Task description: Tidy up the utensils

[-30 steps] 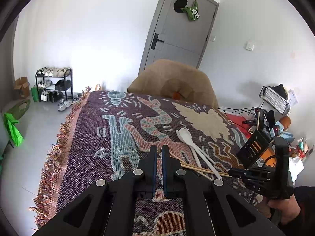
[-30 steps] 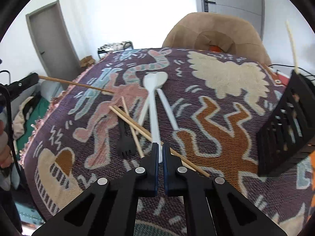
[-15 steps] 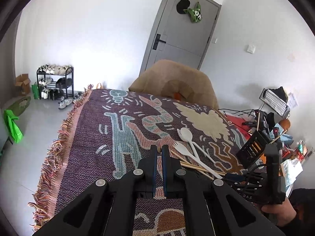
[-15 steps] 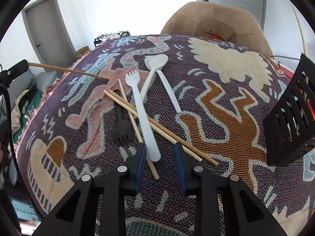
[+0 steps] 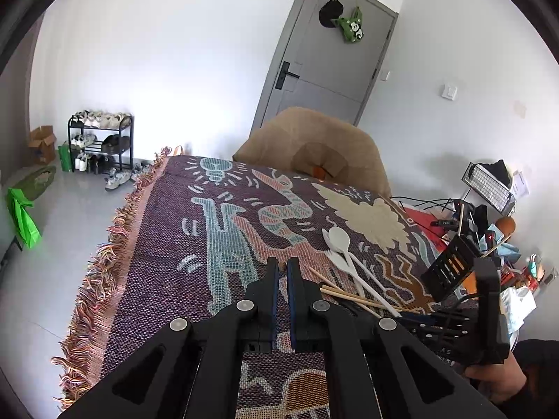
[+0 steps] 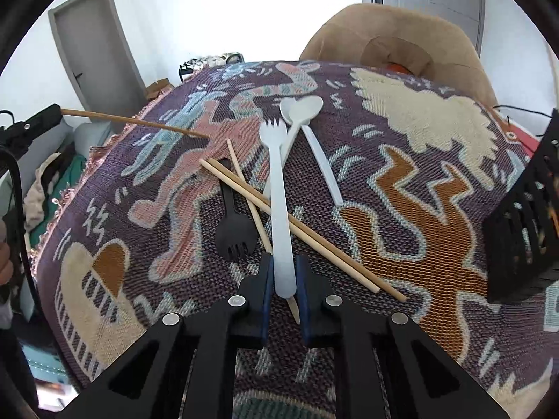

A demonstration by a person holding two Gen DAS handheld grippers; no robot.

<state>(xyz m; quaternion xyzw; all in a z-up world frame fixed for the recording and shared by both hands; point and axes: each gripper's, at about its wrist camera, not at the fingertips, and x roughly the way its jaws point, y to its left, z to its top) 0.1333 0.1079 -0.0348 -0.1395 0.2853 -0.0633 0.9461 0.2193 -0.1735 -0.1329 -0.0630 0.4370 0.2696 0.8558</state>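
Note:
On the woven cloth lies a white fork [image 6: 277,192], resting across a pair of wooden chopsticks [image 6: 304,234]. My right gripper [image 6: 283,262] is closing on its handle end, pads against both sides. Beside it lie two white spoons [image 6: 304,111], a black fork [image 6: 234,234] and a single chopstick [image 6: 248,199]. At the left edge, my left gripper [image 6: 52,113] is shut on another chopstick [image 6: 139,124] held out over the cloth. In the left wrist view only that chopstick's tip [image 5: 281,264] shows between the shut fingers.
A black slotted utensil holder [image 6: 524,227] stands at the table's right edge. Behind the table's far side is a tan chair [image 6: 401,35]. The patterned cloth [image 5: 167,244] hangs fringed over the left edge. Cluttered items and cables [image 5: 489,216] crowd the right side.
My right gripper went from shut to wide apart, and its jaws have now come in around the white fork's handle. The left gripper and its chopstick have stayed put.

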